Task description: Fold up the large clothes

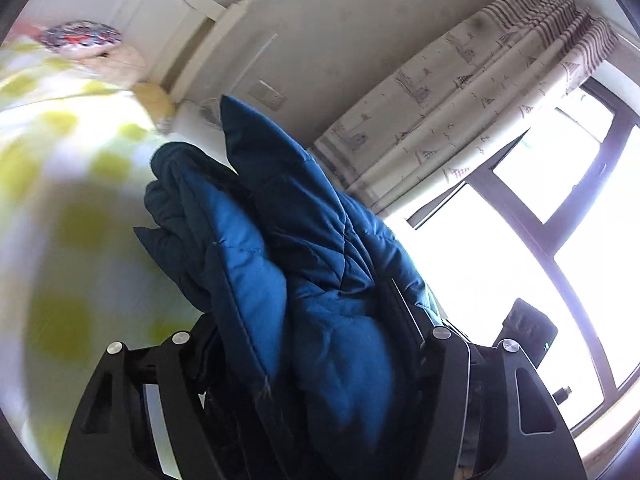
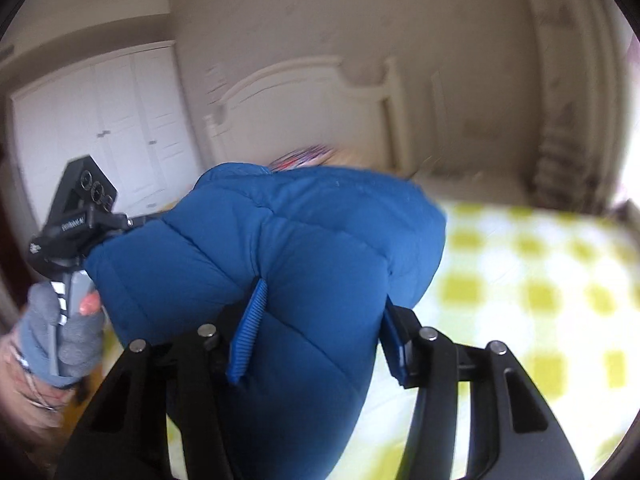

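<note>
both tools, left tool (image 1: pixel 308 320) and right tool (image 2: pixel 320 328), clamp the blue jacket (image 2: pixel 280 240).

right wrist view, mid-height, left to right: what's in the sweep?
Gloved hand holding the left gripper → blue puffer jacket clamped in the right gripper → yellow-checked bedsheet.
</note>
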`<action>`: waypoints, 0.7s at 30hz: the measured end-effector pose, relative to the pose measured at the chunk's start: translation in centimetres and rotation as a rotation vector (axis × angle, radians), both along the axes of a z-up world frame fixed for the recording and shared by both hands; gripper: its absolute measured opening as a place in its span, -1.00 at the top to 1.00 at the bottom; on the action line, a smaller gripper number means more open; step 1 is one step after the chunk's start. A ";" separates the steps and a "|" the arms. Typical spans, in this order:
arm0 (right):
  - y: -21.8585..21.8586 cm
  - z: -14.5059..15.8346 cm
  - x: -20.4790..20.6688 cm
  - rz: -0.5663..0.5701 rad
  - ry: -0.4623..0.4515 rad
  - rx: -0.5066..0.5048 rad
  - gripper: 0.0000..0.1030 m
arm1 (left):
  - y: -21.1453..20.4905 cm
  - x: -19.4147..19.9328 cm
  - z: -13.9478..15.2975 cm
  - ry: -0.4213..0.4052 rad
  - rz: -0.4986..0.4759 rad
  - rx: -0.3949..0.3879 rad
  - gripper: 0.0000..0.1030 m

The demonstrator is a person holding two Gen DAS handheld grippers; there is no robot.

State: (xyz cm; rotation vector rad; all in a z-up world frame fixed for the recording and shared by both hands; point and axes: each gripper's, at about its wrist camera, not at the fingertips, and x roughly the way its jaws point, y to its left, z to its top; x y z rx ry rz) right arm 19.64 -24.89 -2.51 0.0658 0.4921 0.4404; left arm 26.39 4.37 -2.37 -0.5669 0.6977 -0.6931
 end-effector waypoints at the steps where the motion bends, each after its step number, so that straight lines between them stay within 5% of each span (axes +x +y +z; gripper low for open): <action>1: -0.9 0.1 1.3 -0.025 -0.007 -0.013 0.02 | -1.0 1.6 -0.4 0.001 0.001 -0.004 -0.10; 3: -3.0 -0.7 4.0 -0.068 0.003 -0.032 0.01 | -3.8 5.7 -2.3 0.056 0.000 0.028 -0.10; 6: -5.3 -5.2 7.8 -0.132 0.222 -0.088 -0.03 | -7.1 8.2 -7.8 0.250 0.004 0.136 -0.21; 10: -6.5 -6.4 6.7 -0.118 0.223 0.006 -0.17 | -6.1 7.1 -9.6 0.253 0.020 0.052 -0.40; 13: -7.2 -5.2 5.9 -0.146 0.226 -0.008 -0.30 | -5.6 6.6 -8.5 0.265 0.044 0.085 -0.44; 15: -6.9 -3.6 4.5 -0.166 0.199 -0.011 -0.45 | -5.4 5.0 -5.7 0.188 0.087 0.157 -0.47; 17: -7.0 -1.7 2.0 -0.177 0.131 -0.001 -0.56 | -5.0 2.2 -2.1 0.044 0.158 0.245 -0.86; 21: -6.7 3.1 -4.2 -0.219 -0.037 -0.008 -0.86 | -6.7 -5.7 6.3 -0.282 0.312 0.451 -0.91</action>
